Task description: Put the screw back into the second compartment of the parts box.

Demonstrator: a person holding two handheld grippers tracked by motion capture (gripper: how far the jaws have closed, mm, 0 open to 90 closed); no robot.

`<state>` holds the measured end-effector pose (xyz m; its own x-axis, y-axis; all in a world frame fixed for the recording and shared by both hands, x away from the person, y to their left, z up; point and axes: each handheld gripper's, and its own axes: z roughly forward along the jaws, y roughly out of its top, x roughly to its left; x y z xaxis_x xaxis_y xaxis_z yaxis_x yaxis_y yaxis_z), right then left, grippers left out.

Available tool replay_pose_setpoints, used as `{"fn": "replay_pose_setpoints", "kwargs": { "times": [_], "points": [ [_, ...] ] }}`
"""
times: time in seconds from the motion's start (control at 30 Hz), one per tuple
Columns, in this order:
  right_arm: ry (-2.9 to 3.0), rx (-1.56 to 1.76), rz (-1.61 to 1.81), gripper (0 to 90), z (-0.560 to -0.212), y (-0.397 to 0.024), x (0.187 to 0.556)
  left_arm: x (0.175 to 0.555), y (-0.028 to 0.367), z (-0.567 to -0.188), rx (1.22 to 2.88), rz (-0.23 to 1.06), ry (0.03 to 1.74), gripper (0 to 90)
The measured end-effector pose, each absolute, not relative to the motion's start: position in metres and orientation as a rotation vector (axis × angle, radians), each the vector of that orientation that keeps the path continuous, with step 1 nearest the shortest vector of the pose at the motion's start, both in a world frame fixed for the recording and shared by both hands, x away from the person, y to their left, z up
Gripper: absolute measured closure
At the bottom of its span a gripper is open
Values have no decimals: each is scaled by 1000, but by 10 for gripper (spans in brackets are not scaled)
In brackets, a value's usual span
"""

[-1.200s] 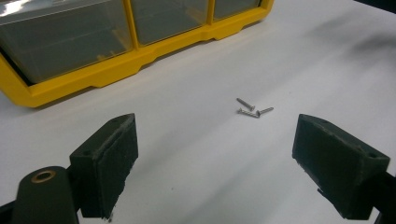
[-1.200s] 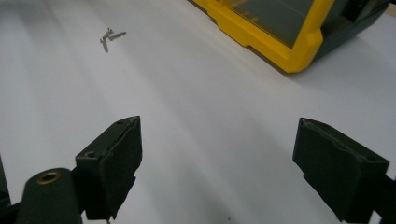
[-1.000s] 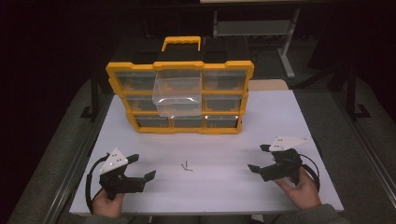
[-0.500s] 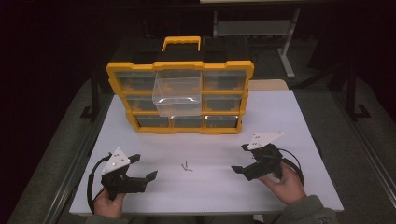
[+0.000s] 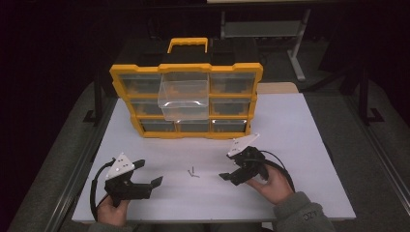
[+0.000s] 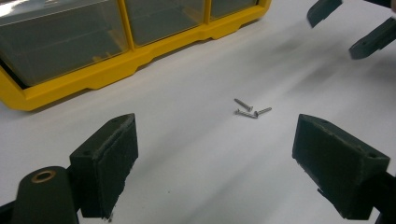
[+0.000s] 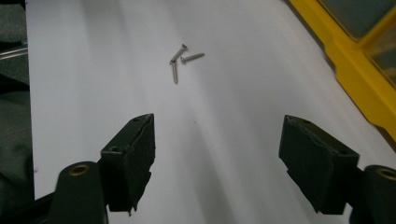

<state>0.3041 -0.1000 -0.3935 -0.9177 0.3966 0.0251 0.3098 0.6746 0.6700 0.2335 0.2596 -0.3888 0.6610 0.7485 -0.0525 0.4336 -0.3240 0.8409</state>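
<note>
Both sets of jaws are spread wide with nothing between them. Your right gripper [image 5: 238, 170] sits right of centre in the high view, angled at the screws [image 5: 193, 172], a loose trio lying mid-frame on the white surface [image 5: 300, 145]. My guess is you're going for one, so come in low and straddle a single screw, not the pile. Left gripper [image 5: 145, 178] waits lower left. The yellow organizer [image 5: 186, 104] stands upper centre, one clear drawer [image 5: 183, 99] pulled out.

Black claws [image 5: 145, 176], grey triangular top plates, black cables, grey sleeve [image 5: 302, 212]
</note>
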Motion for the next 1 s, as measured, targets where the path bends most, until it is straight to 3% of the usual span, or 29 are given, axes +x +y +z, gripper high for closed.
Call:
{"fn": "replay_pose_setpoints", "kwargs": {
  "times": [0.67, 1.0],
  "points": [
    [2892, 427, 1009, 472, -412, -30, 324, 234, 260, -388, 1956, 434, 920, 139],
    [2954, 399, 984, 662, -426, -12, 330, 235, 262, -389, 1949, 426, 935, 139]
  ]
}}
